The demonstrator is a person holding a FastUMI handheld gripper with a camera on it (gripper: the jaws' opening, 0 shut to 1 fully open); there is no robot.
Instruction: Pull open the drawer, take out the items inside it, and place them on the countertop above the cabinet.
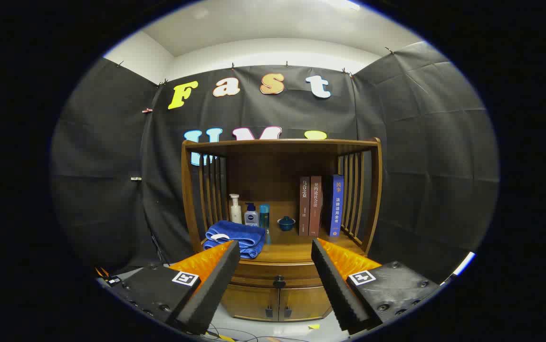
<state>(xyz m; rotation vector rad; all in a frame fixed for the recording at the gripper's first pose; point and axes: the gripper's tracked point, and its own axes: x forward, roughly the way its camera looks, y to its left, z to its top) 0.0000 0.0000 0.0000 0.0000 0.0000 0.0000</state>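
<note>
Jaws wide apart, empty, before closed drawer (278,275); 3 books (321,205), 3 bottles (251,213), 1 towel (235,237).

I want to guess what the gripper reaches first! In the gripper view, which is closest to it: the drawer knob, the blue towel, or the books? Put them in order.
The gripper is open, fingers apart, holding nothing.
1. Drawer knob: between the fingers, on the cabinet front.
2. Blue towel: on the countertop's front, above the left finger.
3. Books: upright further back, on the right.
</note>
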